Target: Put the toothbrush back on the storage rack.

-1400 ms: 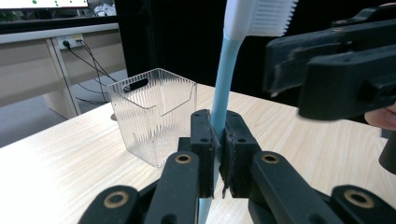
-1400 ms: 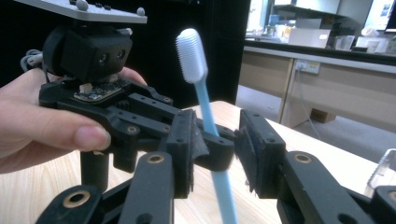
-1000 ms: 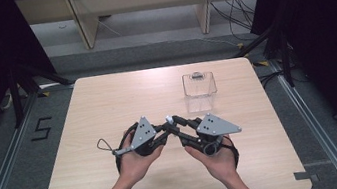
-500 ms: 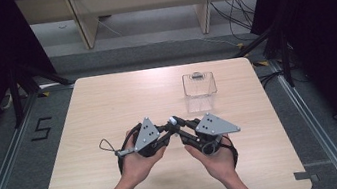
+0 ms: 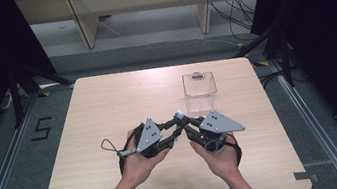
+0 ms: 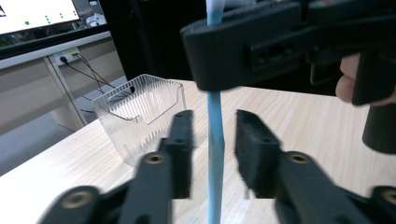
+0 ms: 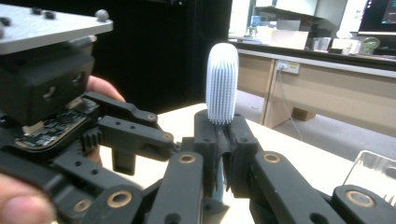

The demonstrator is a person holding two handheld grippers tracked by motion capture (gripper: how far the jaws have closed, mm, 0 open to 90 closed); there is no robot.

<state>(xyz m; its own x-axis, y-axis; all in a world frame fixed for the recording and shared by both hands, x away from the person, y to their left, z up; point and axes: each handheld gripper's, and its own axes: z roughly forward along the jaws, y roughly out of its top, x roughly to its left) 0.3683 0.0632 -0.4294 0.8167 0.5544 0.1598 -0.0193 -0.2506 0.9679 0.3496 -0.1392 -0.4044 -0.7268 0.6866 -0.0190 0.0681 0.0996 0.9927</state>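
Two grippers are meeting tip to tip a little toward 6 o'clock of the worktop's middle. The right gripper is clamping a toothbrush just below its white bristled head, its jaws having just been closing onto it, and the head is standing upright above the pads. The left gripper is standing part-open, its jaws having just been opening, with the toothbrush's blue handle running upright between the pads, apart from both. In the high view the left gripper is lying at 9 o'clock of the right gripper, each in one of the person's hands. A clear ribbed plastic holder is sitting at 1 o'clock of the grippers, near them, toward the worktop's far edge.
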